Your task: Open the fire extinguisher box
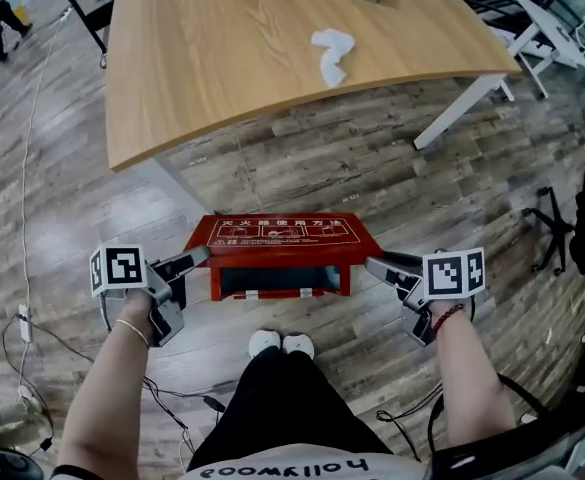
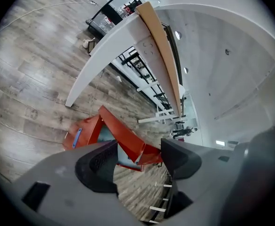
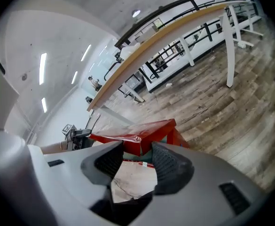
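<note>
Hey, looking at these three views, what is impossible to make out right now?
- Inside of the fire extinguisher box: in the head view the raised lid covers it.
- The lid's print: too small to read in the head view.
- Whether the tongs of the left gripper and the right gripper press on the lid: in both gripper views the tongs themselves hide the contact.

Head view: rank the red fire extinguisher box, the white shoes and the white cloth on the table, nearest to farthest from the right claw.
1. The red fire extinguisher box, its right end just beside the right claw.
2. The white shoes, on the floor, lower left of the claw.
3. The white cloth, up on the wooden table, beyond the box.
</note>
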The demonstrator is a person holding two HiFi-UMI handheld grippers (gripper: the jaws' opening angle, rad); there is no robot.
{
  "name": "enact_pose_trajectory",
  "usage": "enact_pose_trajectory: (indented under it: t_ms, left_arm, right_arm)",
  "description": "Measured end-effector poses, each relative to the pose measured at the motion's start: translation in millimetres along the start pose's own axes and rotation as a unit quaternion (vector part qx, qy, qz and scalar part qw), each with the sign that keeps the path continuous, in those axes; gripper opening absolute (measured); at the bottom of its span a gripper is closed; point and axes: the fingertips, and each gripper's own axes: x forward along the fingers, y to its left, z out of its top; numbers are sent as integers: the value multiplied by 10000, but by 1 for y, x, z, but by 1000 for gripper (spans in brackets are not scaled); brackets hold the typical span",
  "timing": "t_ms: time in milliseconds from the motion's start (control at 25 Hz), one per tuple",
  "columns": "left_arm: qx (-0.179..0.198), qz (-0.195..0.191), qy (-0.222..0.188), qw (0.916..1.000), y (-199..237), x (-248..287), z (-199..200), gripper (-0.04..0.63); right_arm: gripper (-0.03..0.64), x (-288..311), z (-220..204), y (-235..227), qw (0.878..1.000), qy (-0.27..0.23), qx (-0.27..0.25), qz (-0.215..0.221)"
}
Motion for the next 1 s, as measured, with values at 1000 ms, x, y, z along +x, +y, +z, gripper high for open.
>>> enact_pose_trajectory:
  t_ms: [1000]
  left_arm:
    - [-835,-155,-451,9954,-19,14,74,281]
  right_arm:
    - [175,8,103,7,9913,-308,-1248,-276]
